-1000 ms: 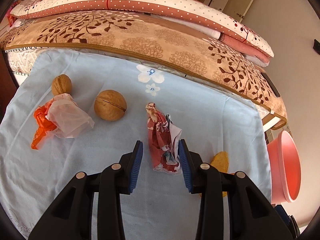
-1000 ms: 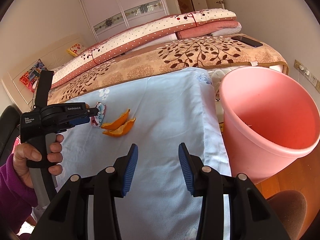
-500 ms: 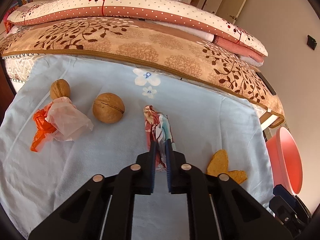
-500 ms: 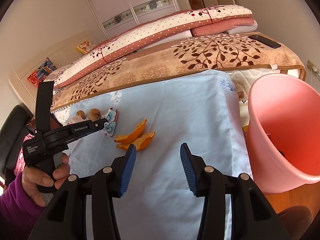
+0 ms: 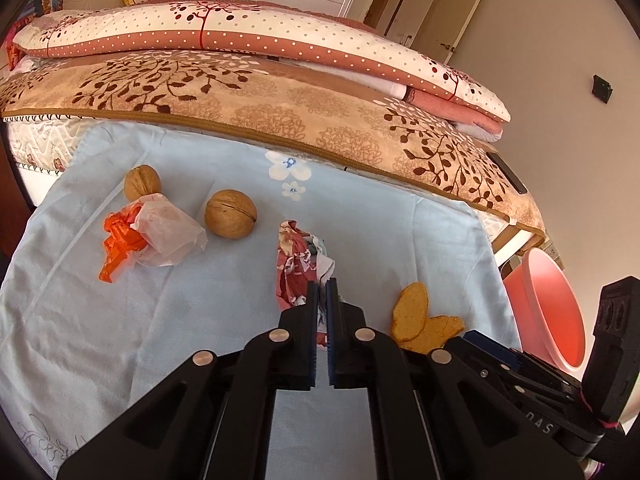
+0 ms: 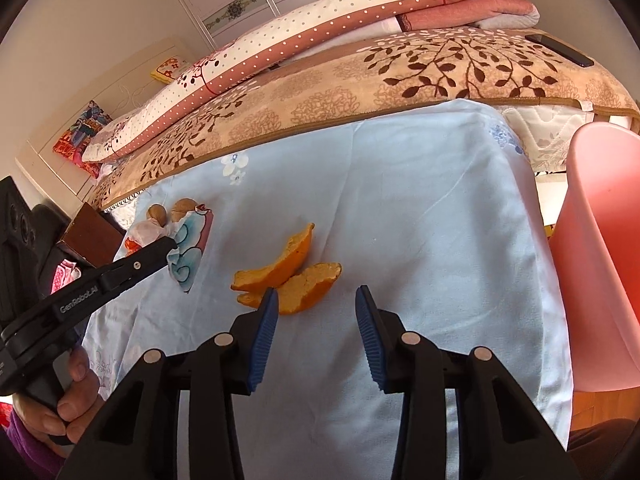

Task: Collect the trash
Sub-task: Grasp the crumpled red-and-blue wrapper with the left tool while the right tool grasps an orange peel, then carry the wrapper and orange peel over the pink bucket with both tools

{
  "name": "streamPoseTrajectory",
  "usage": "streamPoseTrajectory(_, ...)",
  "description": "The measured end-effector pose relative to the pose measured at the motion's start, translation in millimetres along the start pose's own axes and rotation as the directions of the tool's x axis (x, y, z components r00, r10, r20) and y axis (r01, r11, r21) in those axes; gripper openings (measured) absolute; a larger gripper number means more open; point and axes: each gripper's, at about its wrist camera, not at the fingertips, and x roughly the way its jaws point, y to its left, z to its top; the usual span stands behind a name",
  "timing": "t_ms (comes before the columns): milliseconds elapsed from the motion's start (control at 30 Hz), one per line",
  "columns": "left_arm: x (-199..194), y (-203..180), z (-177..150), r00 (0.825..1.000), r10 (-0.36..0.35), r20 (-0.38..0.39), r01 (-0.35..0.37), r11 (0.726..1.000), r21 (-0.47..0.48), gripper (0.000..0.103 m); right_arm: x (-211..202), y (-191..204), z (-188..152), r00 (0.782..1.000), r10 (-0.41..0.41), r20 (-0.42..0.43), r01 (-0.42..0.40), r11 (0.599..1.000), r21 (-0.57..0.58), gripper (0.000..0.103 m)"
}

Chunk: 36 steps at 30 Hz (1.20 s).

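Observation:
My left gripper (image 5: 322,286) is shut on a crumpled red-and-white wrapper (image 5: 296,256) on the light blue cloth (image 5: 200,312). The right wrist view shows that wrapper (image 6: 190,248) pinched at the left gripper's (image 6: 164,246) tips. Two pieces of orange peel (image 6: 296,280) lie just ahead of my right gripper (image 6: 316,296). Its jaws are closing, with the peel's near edge between the tips and the pads not pressing on it. The same peel (image 5: 412,312) lies right of the left gripper.
Two walnuts (image 5: 142,188) (image 5: 231,213) sit at the left beside an orange plastic scrap (image 5: 120,240) and a white wrapper (image 5: 168,232). A pink bin (image 6: 600,240) stands off the cloth's right edge. Folded quilts (image 5: 240,40) lie on the bed behind. A hand (image 6: 76,396) grips the left handle.
The left jaws closed on the red-and-white wrapper. The right gripper swung left from the pink bin and came down to the orange peel.

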Motion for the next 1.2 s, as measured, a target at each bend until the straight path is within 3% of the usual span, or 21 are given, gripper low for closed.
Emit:
streamPoseTrajectory(333,-15,4,-10,1.0,-0.022,0.004,0.022,1.0,-0.013,0.003,5,-2,-1,1.0,0.003,-0.008,-0.002,0.999,0.037,0.003)
streamPoseTrajectory(800,-47,-12,-22,0.996,-0.083,0.028,0.083,0.996,0.023,0.003,-63,-4,-14,0.99,-0.089,0.106,0.089,0.996,0.002,0.003)
streamPoseTrajectory(1200,-62,-42,-28,0.992,-0.124,0.038,0.12,0.99,0.078,0.003,-106,-26,-24,0.973,-0.136,0.188,0.129,0.99,0.049,0.003)
